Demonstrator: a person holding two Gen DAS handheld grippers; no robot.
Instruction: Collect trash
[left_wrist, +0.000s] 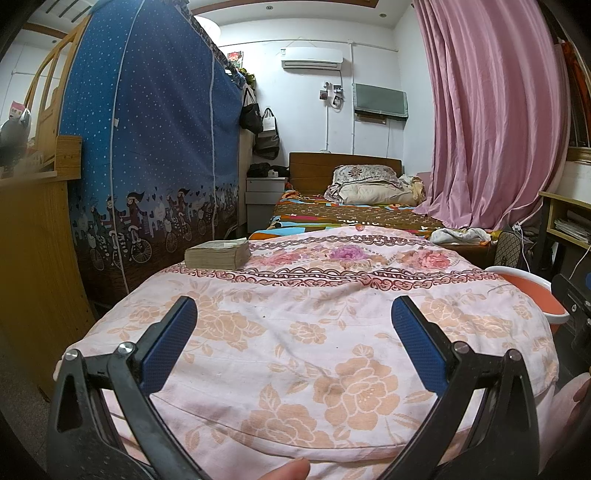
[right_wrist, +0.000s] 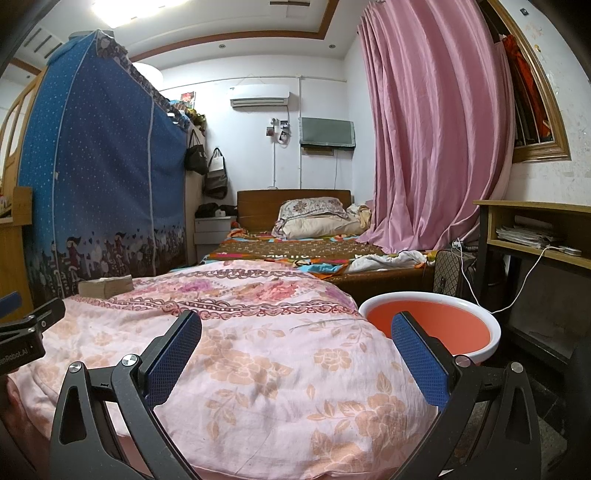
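A pink floral cloth (left_wrist: 295, 362) covers a rounded surface in front of me, also filling the right wrist view (right_wrist: 280, 376). No clear piece of trash shows on it; only a thin dark strand (right_wrist: 317, 322) lies near its right edge. My left gripper (left_wrist: 294, 306) hovers open over the cloth, holding nothing. My right gripper (right_wrist: 296, 319) is likewise open and empty, beside an orange basin with a white rim (right_wrist: 424, 296) that stands just right of the cloth. The basin's edge (left_wrist: 517, 274) shows in the left wrist view too.
A brownish stack of paper (left_wrist: 218, 254) lies on the cloth's far left corner. Beyond are a blue fabric wardrobe (left_wrist: 147, 147), a bed (left_wrist: 354, 218) and a pink curtain (left_wrist: 491, 110). A wooden desk (right_wrist: 535, 229) with cables stands at the right.
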